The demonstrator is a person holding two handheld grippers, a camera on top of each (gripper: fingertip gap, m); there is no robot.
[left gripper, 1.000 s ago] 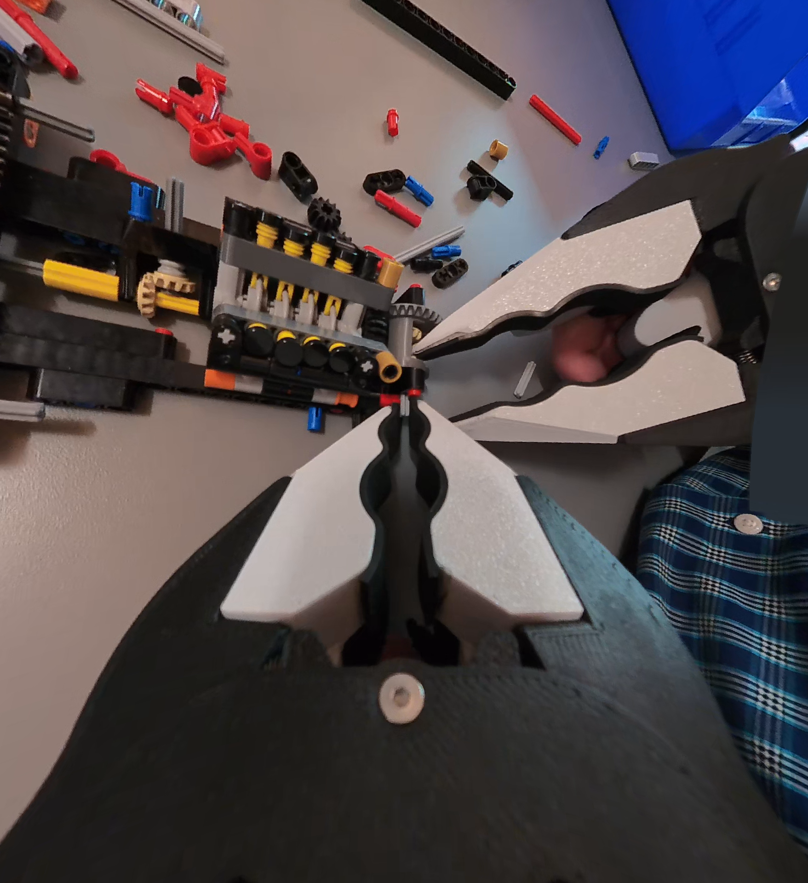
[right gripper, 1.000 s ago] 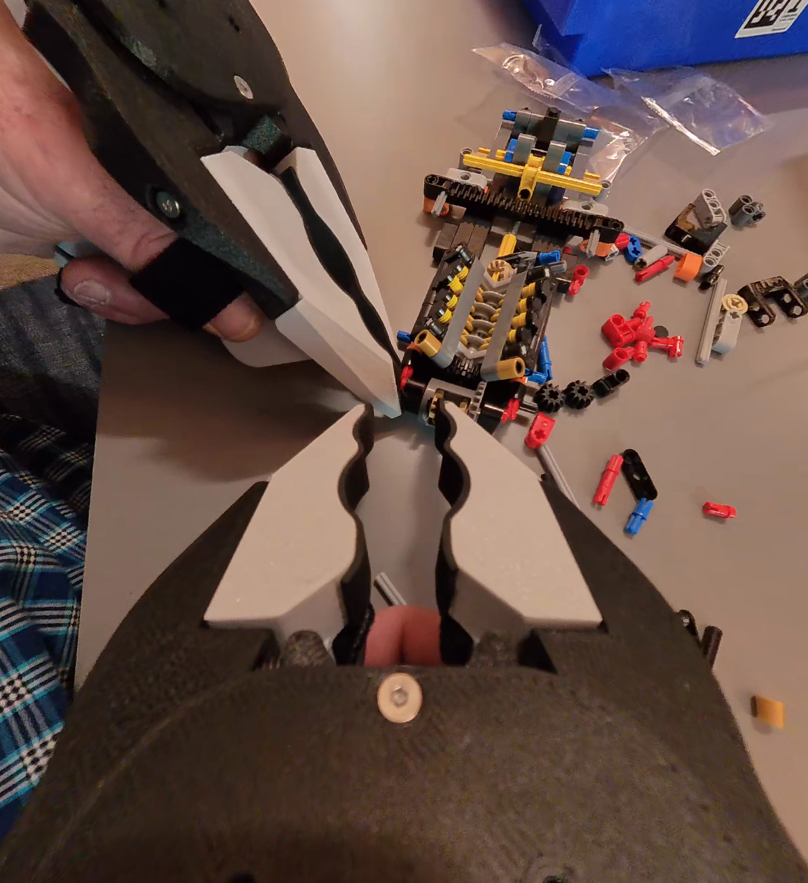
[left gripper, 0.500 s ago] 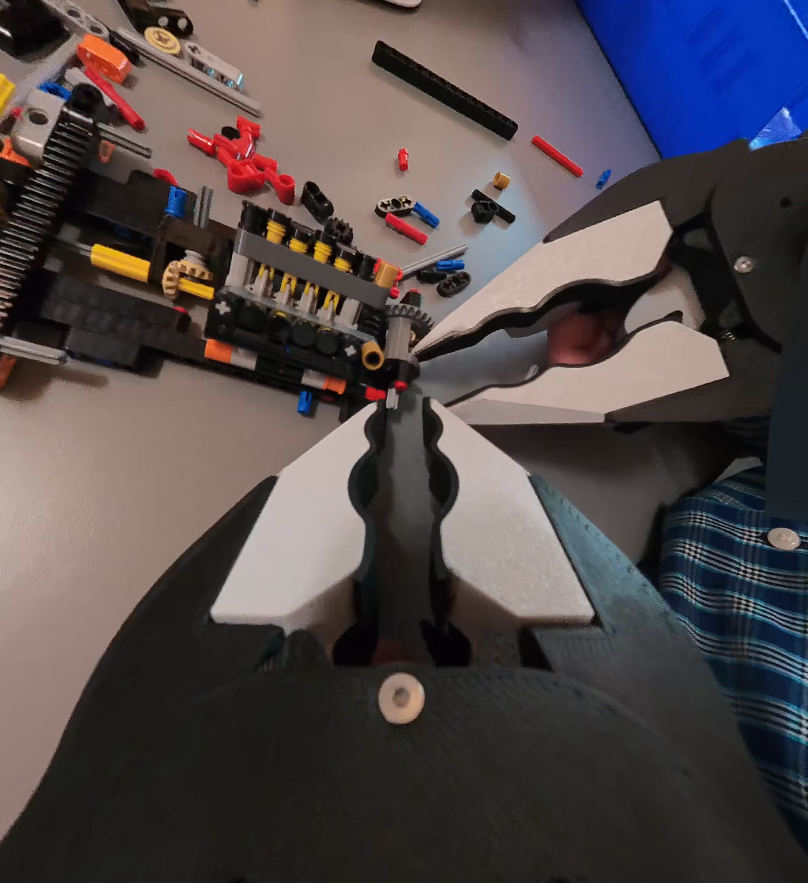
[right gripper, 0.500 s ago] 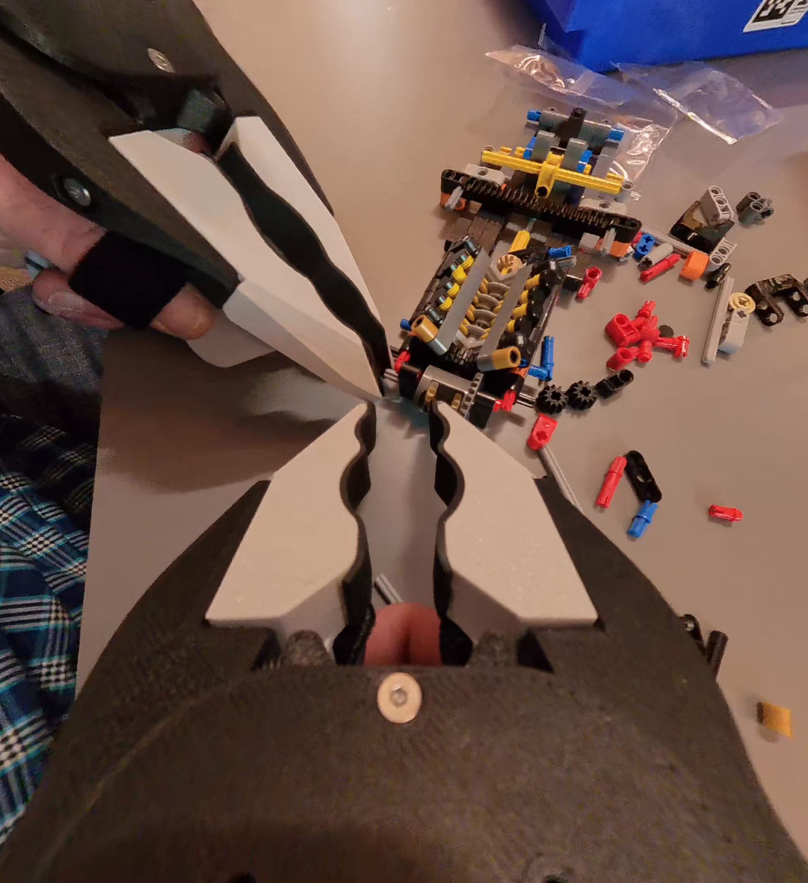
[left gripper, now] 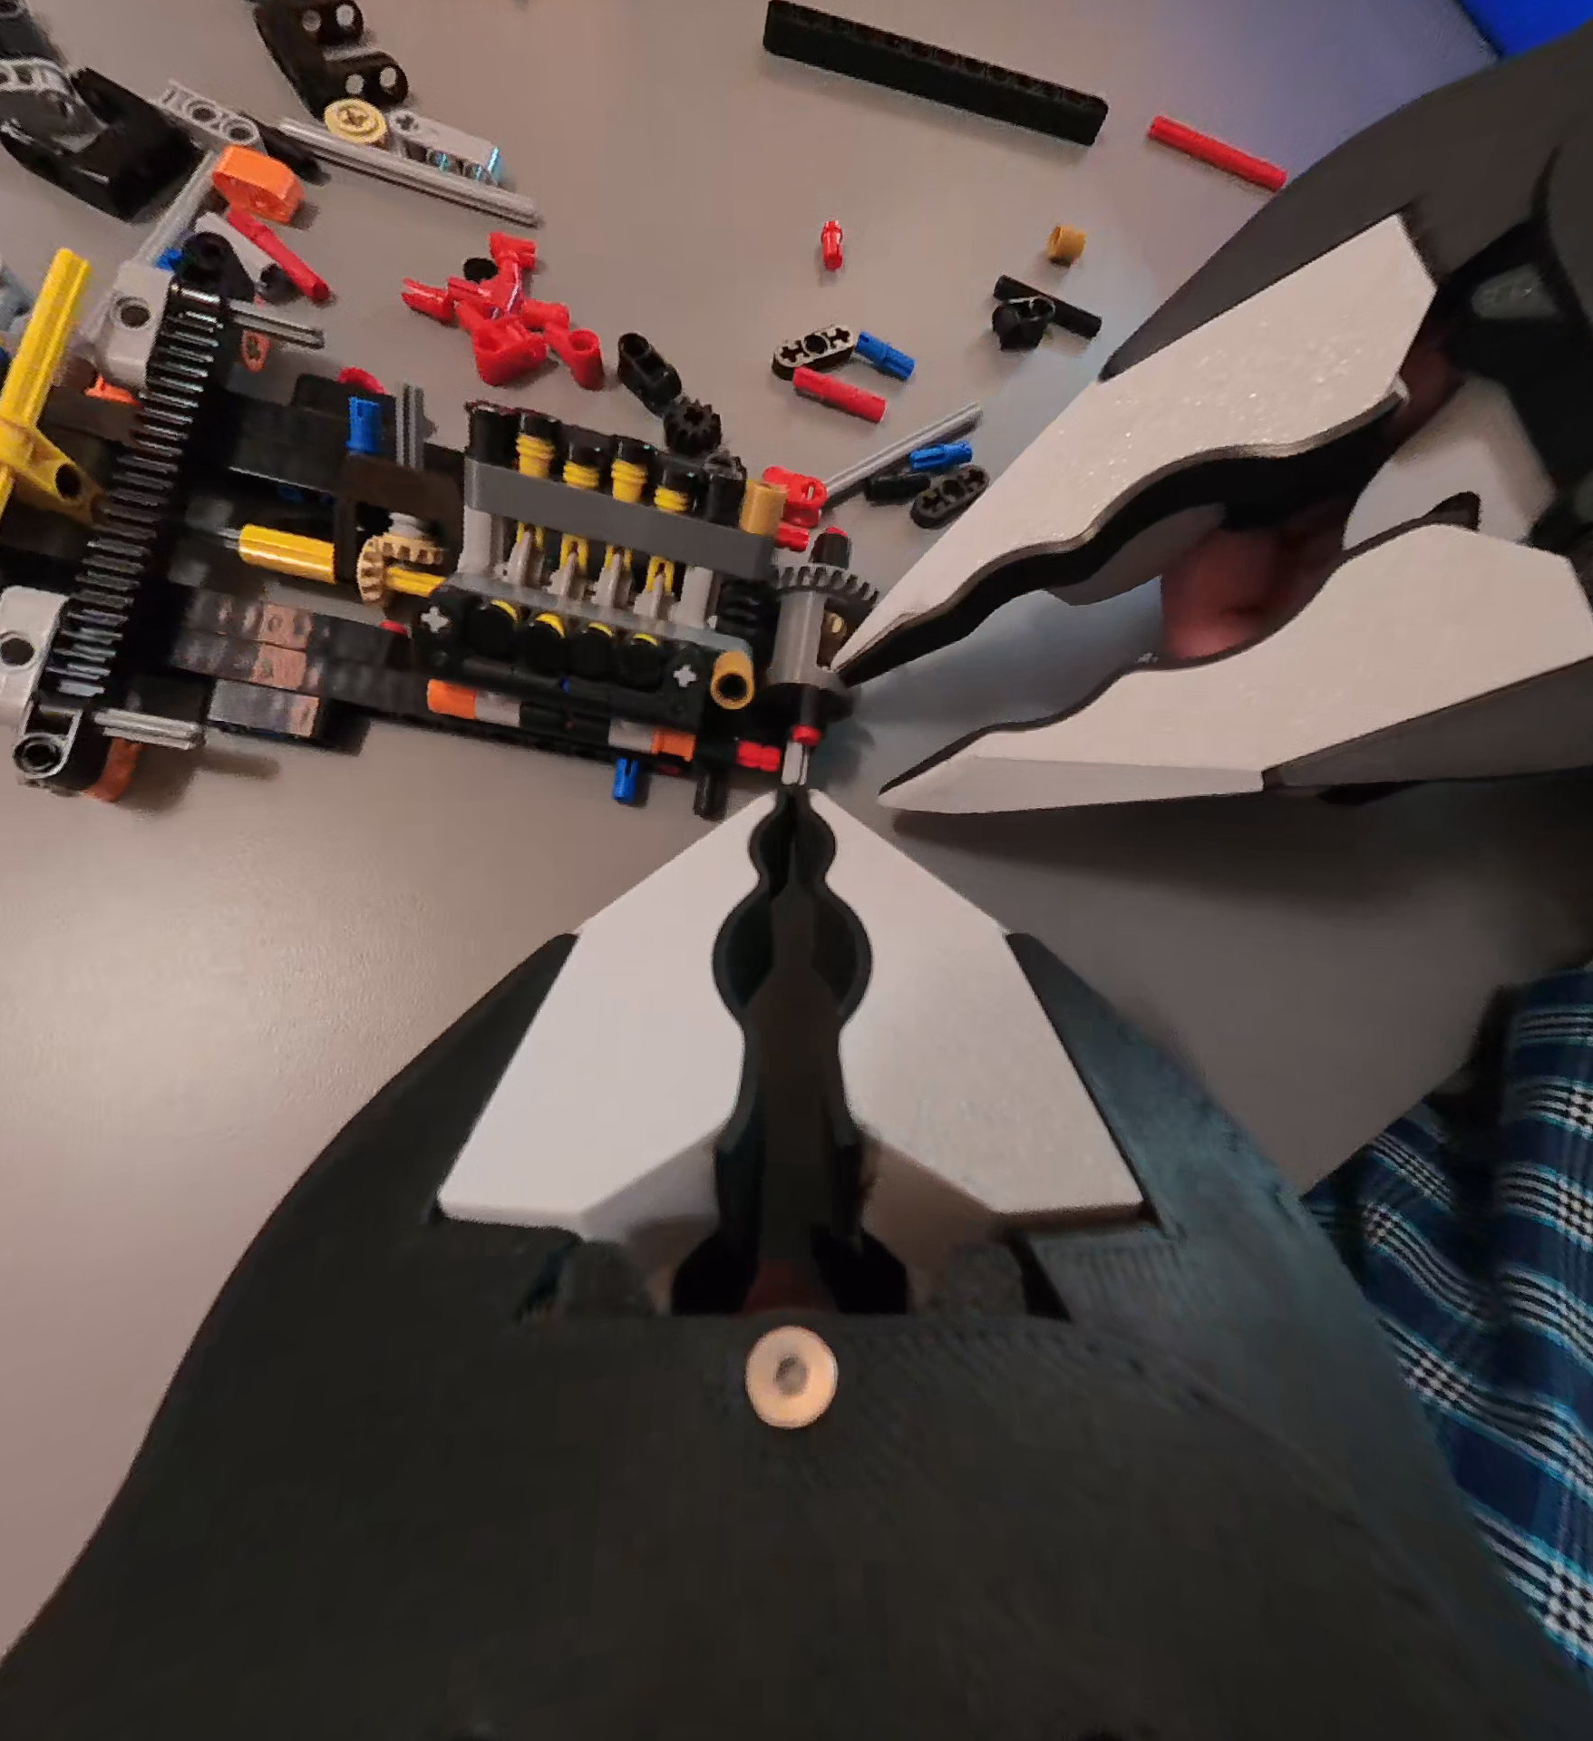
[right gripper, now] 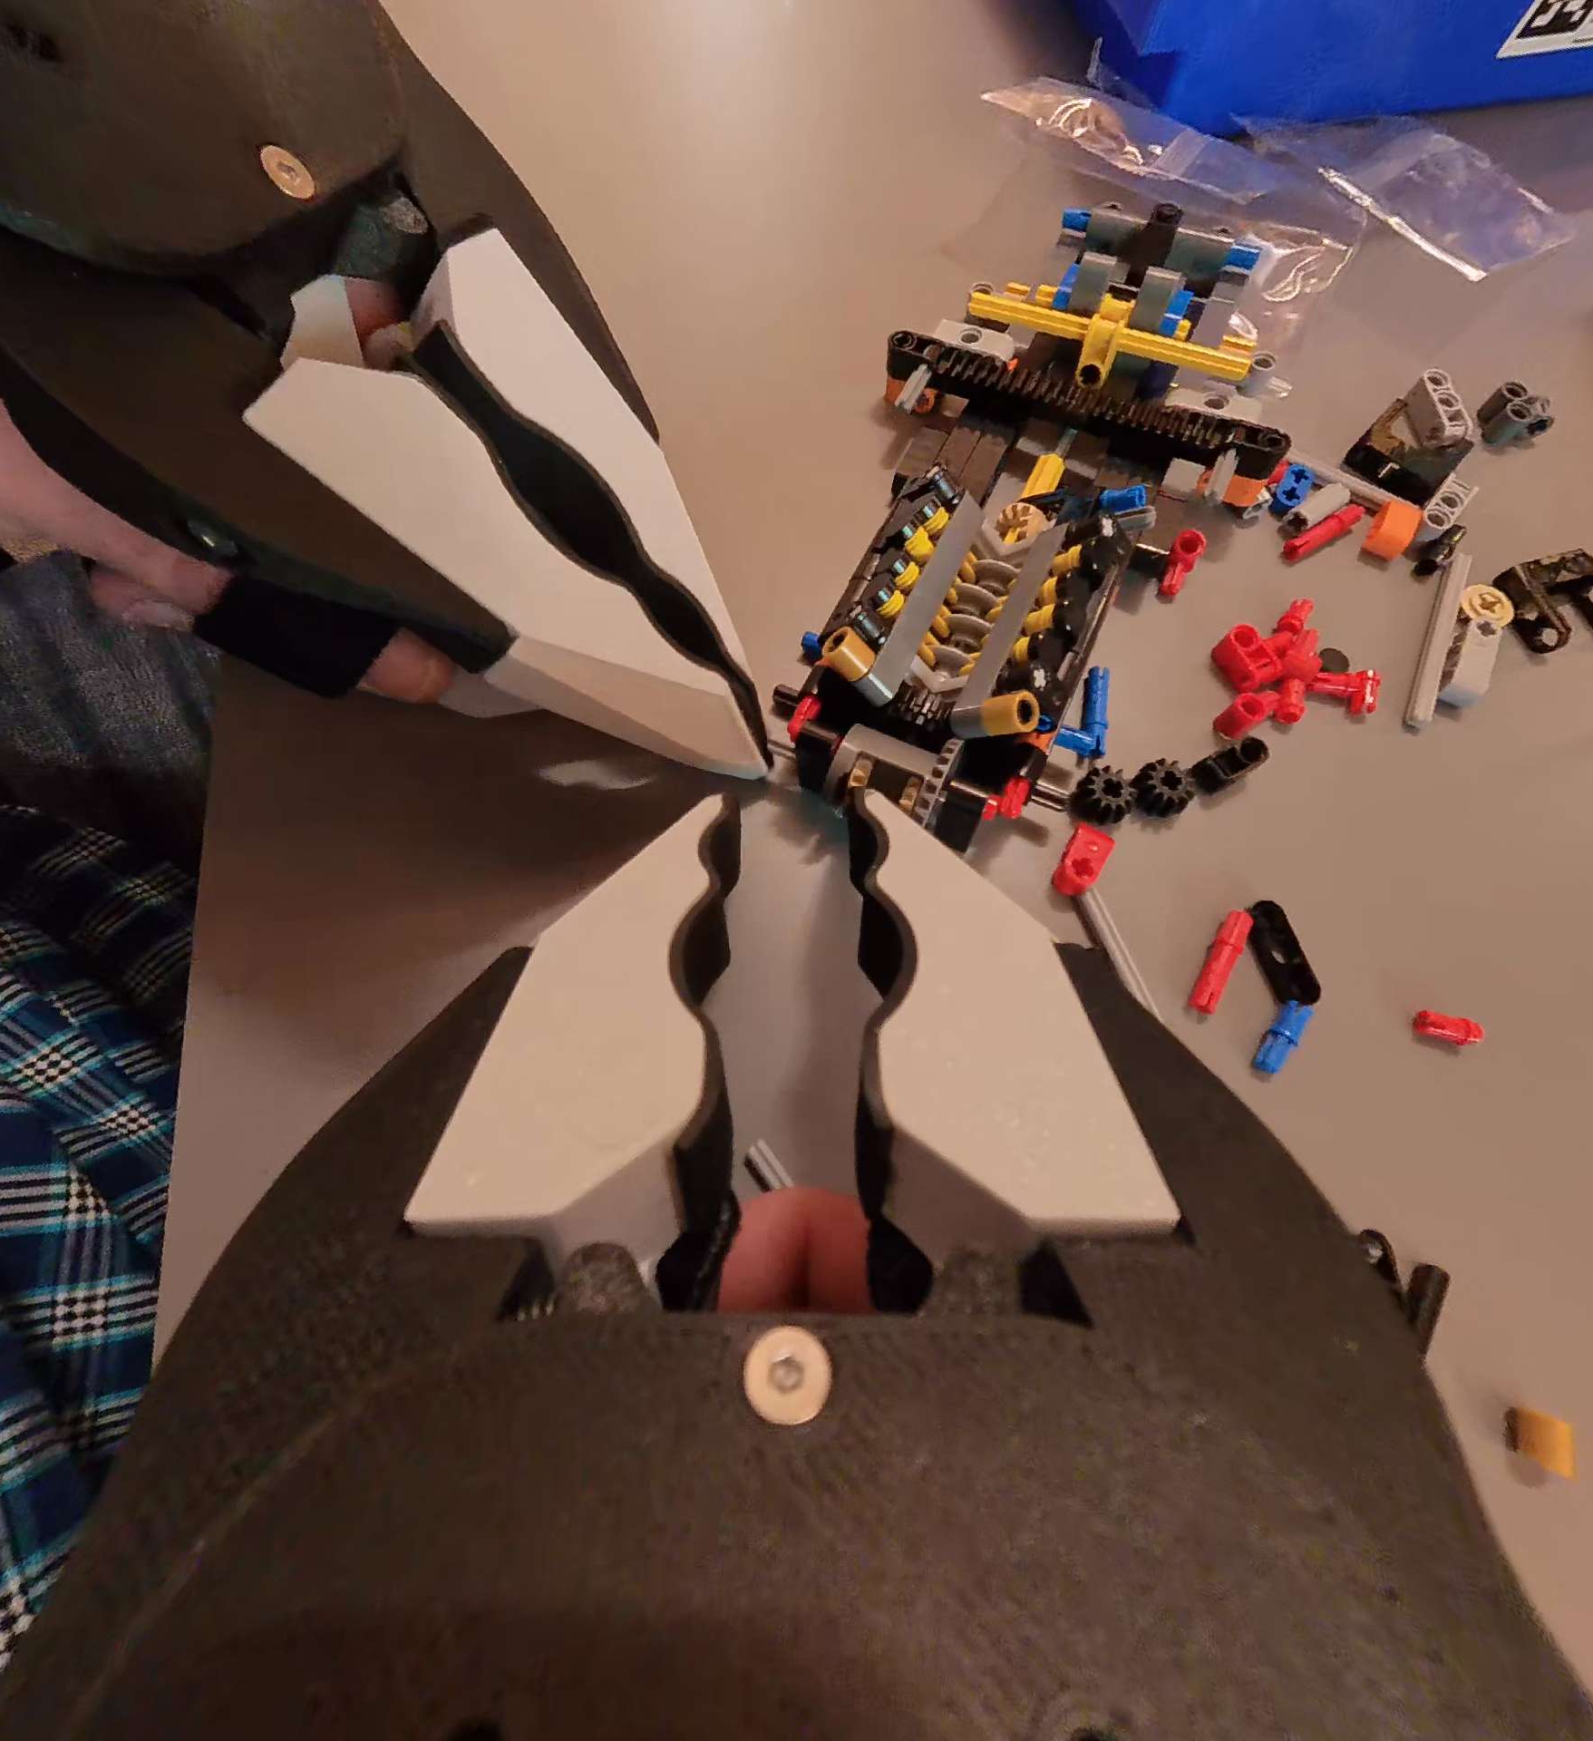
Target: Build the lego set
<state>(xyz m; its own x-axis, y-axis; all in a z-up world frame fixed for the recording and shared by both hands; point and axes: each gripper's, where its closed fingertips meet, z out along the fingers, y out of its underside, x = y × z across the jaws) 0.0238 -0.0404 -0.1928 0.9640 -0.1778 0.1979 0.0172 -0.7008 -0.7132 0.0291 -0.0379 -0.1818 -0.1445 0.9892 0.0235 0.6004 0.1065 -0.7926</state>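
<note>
Left gripper (left gripper: 794,801): clenched on a thin grey axle (left gripper: 794,758) at the black-and-yellow lego chassis (left gripper: 510,603).
Right gripper (right gripper: 797,801): released, one fingertip against the chassis end (gear side).
Surroundings: loose red connector pieces (right gripper: 1282,674) and black gears (right gripper: 1131,789) crowd the grey table (right gripper: 1339,1178).
Far edge: blue box (right gripper: 1339,47).

Grey table (left gripper: 208,1036) under a half-built lego model (left gripper: 453,584), loose pieces (right gripper: 1282,664), plastic bags (right gripper: 1339,179).
</note>
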